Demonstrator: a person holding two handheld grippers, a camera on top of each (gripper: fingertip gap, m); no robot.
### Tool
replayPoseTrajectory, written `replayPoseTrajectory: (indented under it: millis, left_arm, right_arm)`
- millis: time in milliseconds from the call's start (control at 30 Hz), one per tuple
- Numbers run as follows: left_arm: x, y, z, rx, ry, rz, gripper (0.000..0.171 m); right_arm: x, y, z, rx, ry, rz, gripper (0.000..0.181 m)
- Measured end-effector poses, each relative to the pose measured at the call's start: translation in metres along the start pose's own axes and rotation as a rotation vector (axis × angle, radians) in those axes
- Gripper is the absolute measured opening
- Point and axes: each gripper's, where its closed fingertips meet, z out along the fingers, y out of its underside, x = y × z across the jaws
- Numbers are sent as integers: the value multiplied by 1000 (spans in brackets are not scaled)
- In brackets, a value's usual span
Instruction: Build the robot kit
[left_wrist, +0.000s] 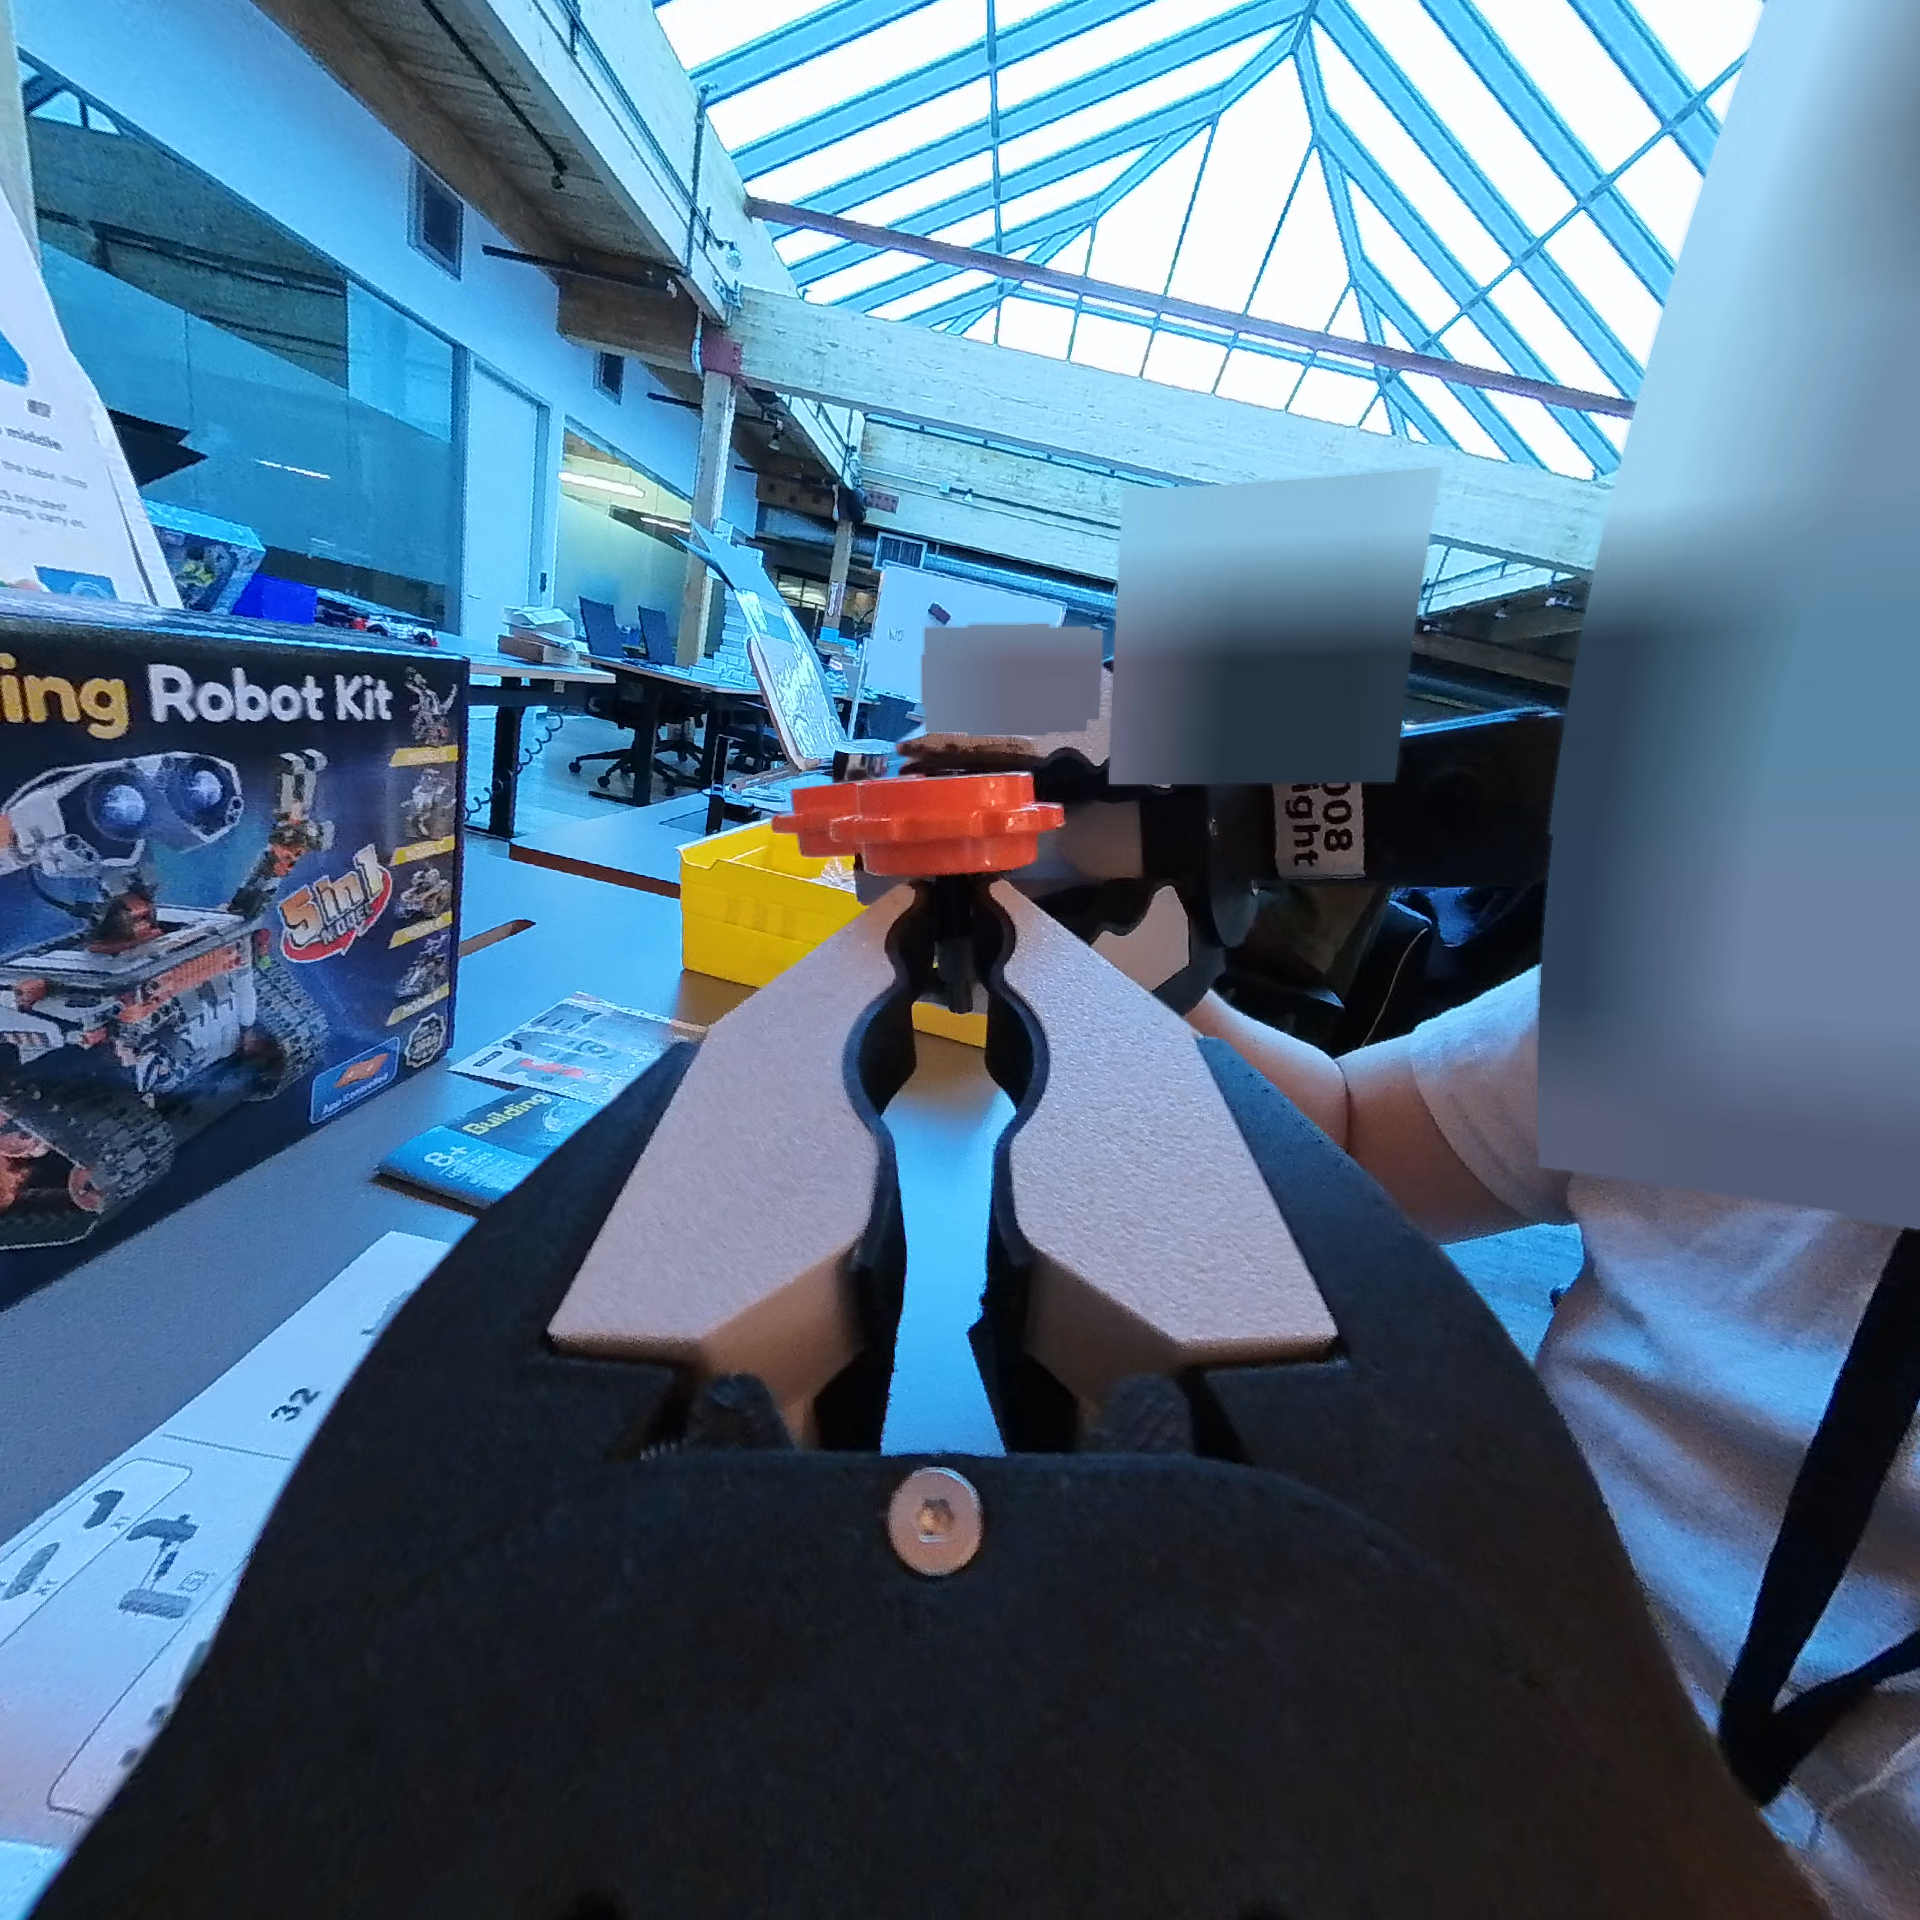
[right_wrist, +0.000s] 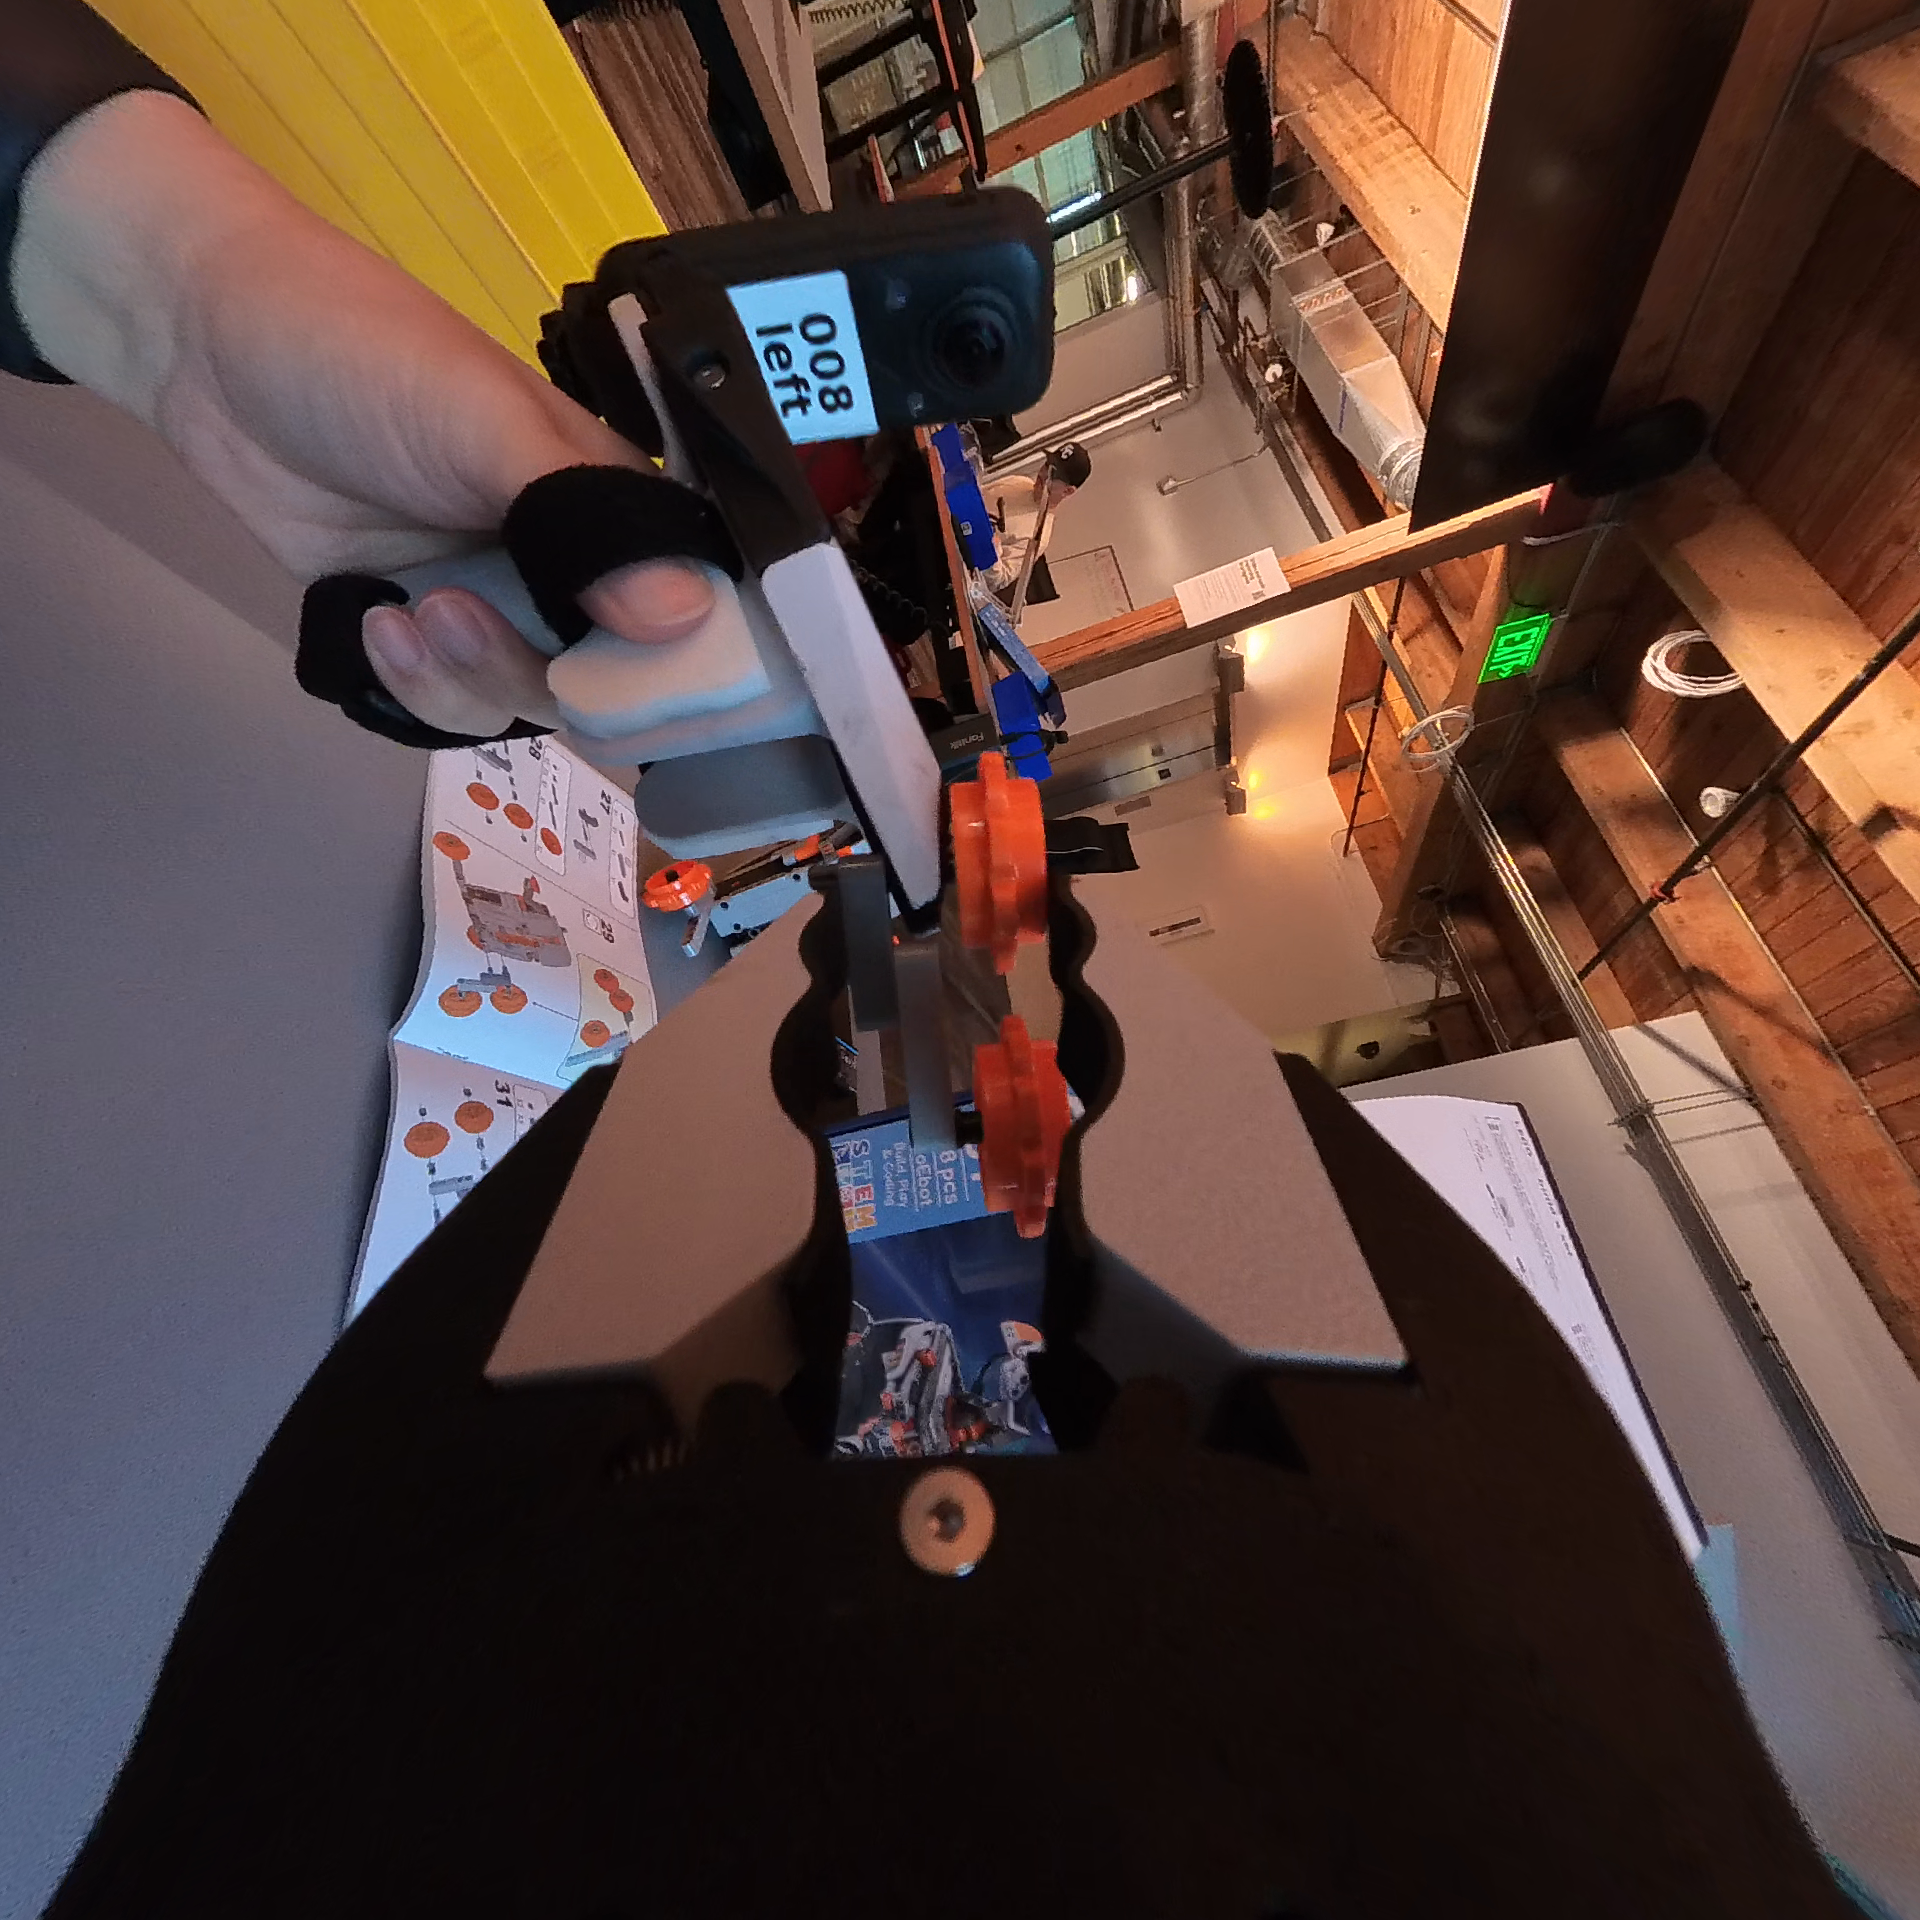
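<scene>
Assembly (right_wrist: 914, 1029) of grey beams and orange gear wheels (right_wrist: 997, 862), held above the bench (left_wrist: 582, 935), appears light, rigid plastic; grip beams or axle (left_wrist: 951, 935). Left hand-held gripper (left_wrist: 948, 904) pinches the black axle under the upper wheel. Right hand-held gripper (right_wrist: 940, 997), rolled sideways, clamps the beams.

The left hand-held gripper (left_wrist: 951, 904) has tan fingers on a black body. An orange gear (left_wrist: 920, 816), yellow bin (left_wrist: 748, 914), dark-blue printed box (left_wrist: 208, 894) and grey bench (left_wrist: 582, 914) show.
</scene>
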Motion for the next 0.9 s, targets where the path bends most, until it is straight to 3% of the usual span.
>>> replayPoseTrajectory:
  millis: [900]
  left_arm:
    - [-2, 8, 4, -28, -12, -32, 5]
  right_arm:
    - [-7, 6, -1, -33, -50, 9, 35]
